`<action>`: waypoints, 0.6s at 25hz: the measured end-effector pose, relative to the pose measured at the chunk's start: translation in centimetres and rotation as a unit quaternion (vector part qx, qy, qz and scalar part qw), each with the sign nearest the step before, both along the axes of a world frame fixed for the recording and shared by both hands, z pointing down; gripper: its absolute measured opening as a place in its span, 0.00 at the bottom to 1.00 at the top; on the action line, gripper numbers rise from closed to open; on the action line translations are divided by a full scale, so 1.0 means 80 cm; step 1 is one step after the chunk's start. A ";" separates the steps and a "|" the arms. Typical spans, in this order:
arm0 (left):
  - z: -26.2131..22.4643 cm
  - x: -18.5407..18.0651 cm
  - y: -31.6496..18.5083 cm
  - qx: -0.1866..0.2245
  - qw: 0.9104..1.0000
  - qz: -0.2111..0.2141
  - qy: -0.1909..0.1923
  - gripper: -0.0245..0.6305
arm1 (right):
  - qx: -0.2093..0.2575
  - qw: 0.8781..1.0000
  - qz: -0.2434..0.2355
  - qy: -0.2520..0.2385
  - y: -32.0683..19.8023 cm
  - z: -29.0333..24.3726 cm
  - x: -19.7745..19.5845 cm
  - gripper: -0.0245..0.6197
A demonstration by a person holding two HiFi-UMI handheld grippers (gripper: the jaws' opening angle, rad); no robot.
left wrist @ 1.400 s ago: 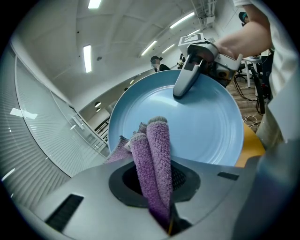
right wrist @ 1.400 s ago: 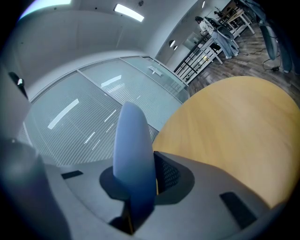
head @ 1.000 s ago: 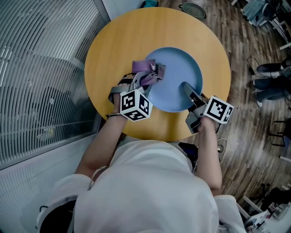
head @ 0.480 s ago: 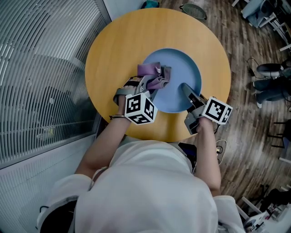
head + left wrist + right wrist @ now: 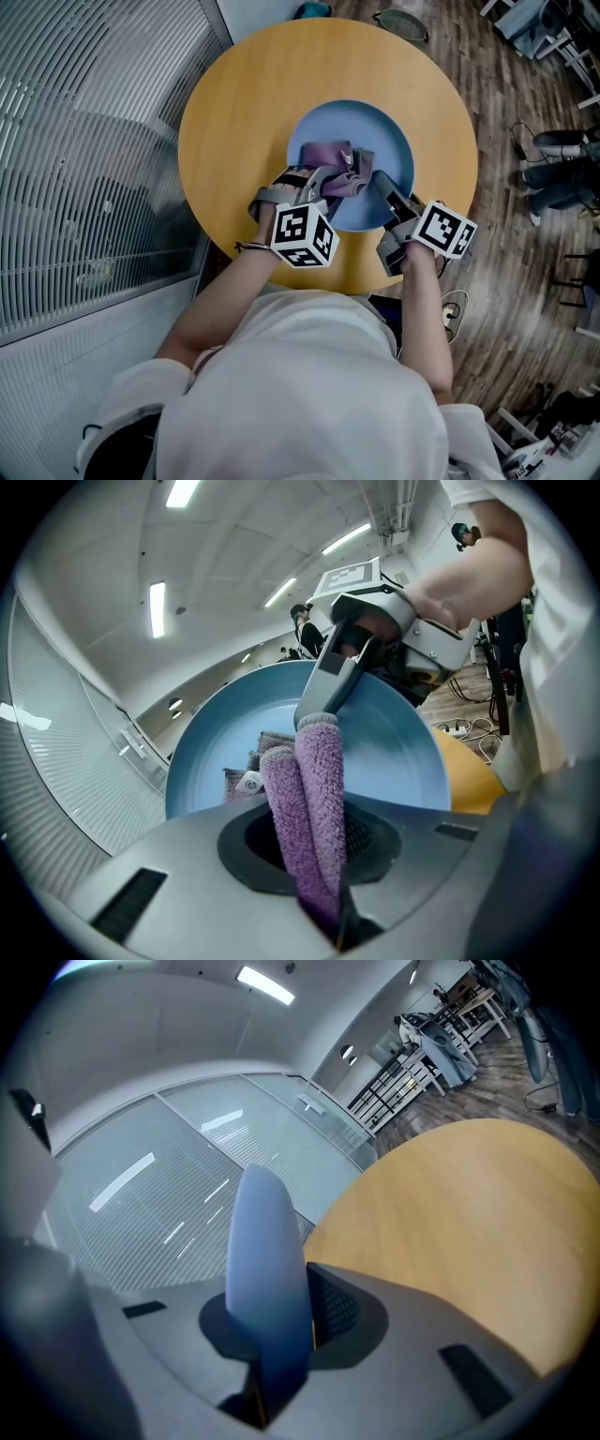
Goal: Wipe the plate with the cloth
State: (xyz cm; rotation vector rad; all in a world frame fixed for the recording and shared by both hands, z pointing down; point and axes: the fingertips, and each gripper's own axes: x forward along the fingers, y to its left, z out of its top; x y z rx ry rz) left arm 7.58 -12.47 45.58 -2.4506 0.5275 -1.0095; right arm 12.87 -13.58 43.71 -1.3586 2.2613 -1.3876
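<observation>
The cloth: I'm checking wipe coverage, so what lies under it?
Under the purple cloth, pinched by the left gripper, is the blue plate. The plate patch it covers is hidden.

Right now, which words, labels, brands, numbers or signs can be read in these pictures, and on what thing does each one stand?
No words or numbers can be read.
White tag on the cloth: print too small to read.
Left cube and right cube: black and white square patterns only, no letters.
</observation>
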 end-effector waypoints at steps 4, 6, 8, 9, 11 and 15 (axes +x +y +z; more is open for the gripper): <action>0.003 0.002 0.007 -0.002 1.000 0.004 0.003 0.12 | 0.002 1.000 0.010 -0.002 -0.001 0.004 -0.001 0.13; 0.002 0.002 0.008 -0.004 1.000 0.005 0.004 0.12 | 0.002 1.000 0.014 -0.001 -0.003 0.003 -0.001 0.13; -0.001 0.002 0.006 -0.006 1.000 0.006 0.004 0.12 | 0.007 1.000 0.015 -0.003 -0.008 -0.003 -0.003 0.13; -0.002 0.003 0.006 -0.008 1.000 0.007 0.005 0.12 | 0.009 1.000 0.015 -0.005 -0.010 -0.005 -0.003 0.13; -0.003 0.005 0.009 -0.012 1.000 0.009 0.008 0.12 | 0.007 1.000 0.020 -0.006 -0.010 -0.005 -0.003 0.13; -0.003 0.011 0.021 -0.020 0.999 0.022 0.011 0.12 | 0.010 1.000 0.020 -0.005 -0.010 -0.005 -0.004 0.13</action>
